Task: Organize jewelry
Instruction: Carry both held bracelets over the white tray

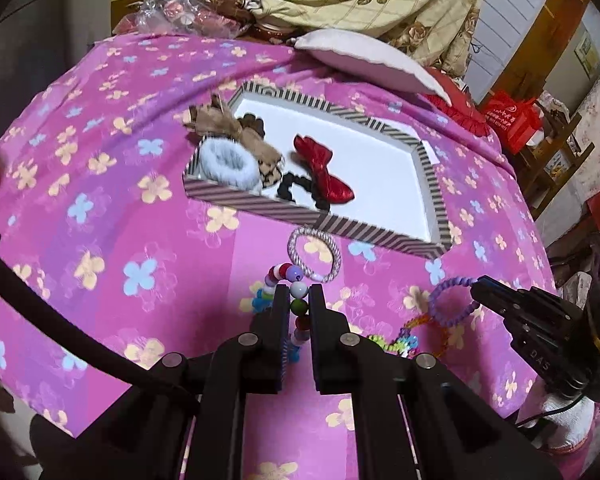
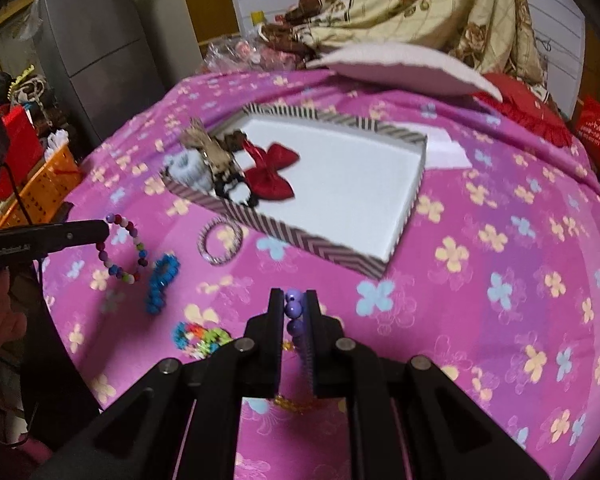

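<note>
A pink cloth [image 1: 100, 184] printed with cream and blue four-petal flowers covered the round-looking surface, smooth apart from a few soft folds. On it lay a shallow rectangular tray [image 1: 260, 210] with zigzag-striped cardboard walls and a plain white floor; its left end held a fluffy white scrunchie [image 1: 230, 164], a tan fabric bow [image 1: 236, 132] draped over the rim, a dark brown scrunchie [image 1: 254, 124], a glossy red bow [image 1: 324, 174] and a crinkled black hair tie [image 1: 296, 192], while the right half showed bare white. Behind the tray rested a pale cushion [image 1: 364, 58]. Just in front of the tray's near wall, on the cloth, lay a striped woven ring-shaped hair tie [image 1: 315, 254]. Nearer, a blue beaded bracelet [image 2: 162, 280] and a small heap of multicoloured plastic beads [image 2: 200, 338] sat on the cloth, well apart from the tray. The left gripper [image 1: 299, 294] had its black fingers closed on a bracelet of round multicoloured beads [image 1: 296, 292], a white bead pinched at the tips and the loop hanging free in the right wrist view. The right gripper [image 2: 294, 300] had its fingers clamped on a purple beaded bracelet [image 2: 292, 308], whose loop stuck out from the tips in the left wrist view, above the cloth.
</note>
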Tool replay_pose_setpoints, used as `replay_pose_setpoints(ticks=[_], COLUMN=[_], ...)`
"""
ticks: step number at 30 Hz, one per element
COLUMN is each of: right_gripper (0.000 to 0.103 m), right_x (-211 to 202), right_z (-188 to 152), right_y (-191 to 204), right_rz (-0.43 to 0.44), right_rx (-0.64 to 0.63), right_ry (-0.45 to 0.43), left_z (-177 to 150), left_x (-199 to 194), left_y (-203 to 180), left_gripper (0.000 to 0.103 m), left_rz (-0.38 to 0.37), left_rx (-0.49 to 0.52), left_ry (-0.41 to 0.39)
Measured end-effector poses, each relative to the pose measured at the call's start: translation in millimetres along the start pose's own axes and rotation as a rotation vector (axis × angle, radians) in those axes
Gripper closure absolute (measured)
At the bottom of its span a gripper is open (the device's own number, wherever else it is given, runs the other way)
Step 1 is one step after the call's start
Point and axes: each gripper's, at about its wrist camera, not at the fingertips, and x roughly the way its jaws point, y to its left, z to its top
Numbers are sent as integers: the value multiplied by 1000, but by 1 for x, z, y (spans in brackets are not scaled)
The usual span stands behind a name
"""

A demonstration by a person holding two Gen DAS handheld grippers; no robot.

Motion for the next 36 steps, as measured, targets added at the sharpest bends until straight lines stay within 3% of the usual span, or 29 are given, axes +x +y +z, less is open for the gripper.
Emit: replay_pose_setpoints(ticks=[17,28,36], right_gripper=[93,93,94], right_x=[0,28,52], right_z=[48,70,84], right_y=[-10,-31,-29], right_rz=[-39,-42,3], right_rx=[-6,19,28], right_ry=[-52,-32,-25], left_z=[50,90,113], left_x=[15,59,93], left_y=[-35,-65,-72], left_gripper=[82,82,82], left_rz=[43,105,123], left_rx=[62,109,117], left_ry=[-24,-19,-4])
